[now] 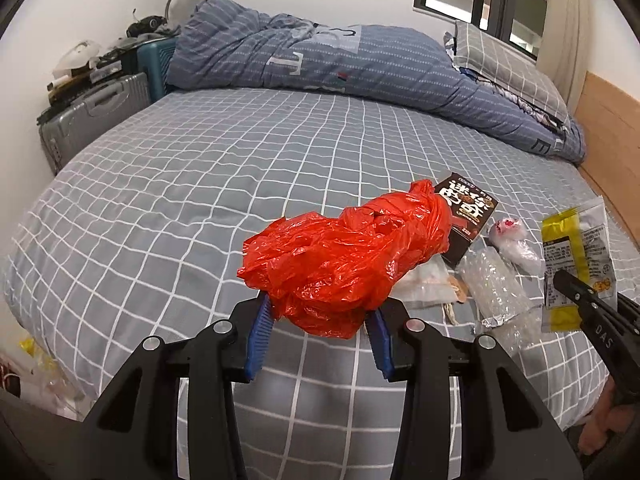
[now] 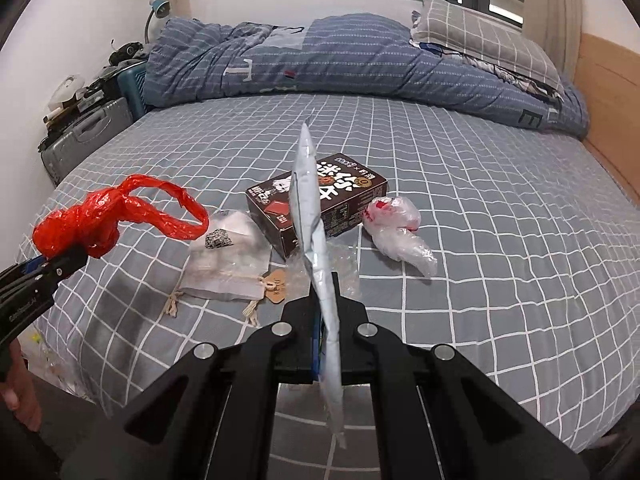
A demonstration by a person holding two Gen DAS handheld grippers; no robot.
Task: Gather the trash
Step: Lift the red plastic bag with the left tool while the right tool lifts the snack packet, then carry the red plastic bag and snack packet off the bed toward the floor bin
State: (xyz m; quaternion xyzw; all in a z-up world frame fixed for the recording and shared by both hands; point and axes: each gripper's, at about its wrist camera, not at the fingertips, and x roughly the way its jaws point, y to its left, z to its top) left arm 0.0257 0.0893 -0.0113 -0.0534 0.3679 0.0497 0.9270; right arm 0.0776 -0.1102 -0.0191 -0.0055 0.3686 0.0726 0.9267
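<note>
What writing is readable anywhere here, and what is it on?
"DAS": right gripper, on its black arm.
"T": blue quilt.
"E": quilt's near edge, by the headboard.
Brown box: large Chinese characters, not clearly readable.
Yellow wrapper: print too small.
Left gripper: white lettering, blurred.
Tan tag: too small.

Even, fairly bright daylight fills both views, coming from the window (image 1: 480, 4) behind the bed (image 1: 200, 184). Shadows on the bed sheet are soft and faint. Fisheye distortion bows the sheet's grid lines outward, and black vignetting cuts every corner. Focus is mostly sharp, softening slightly toward the edges; the window panes look washed out
</note>
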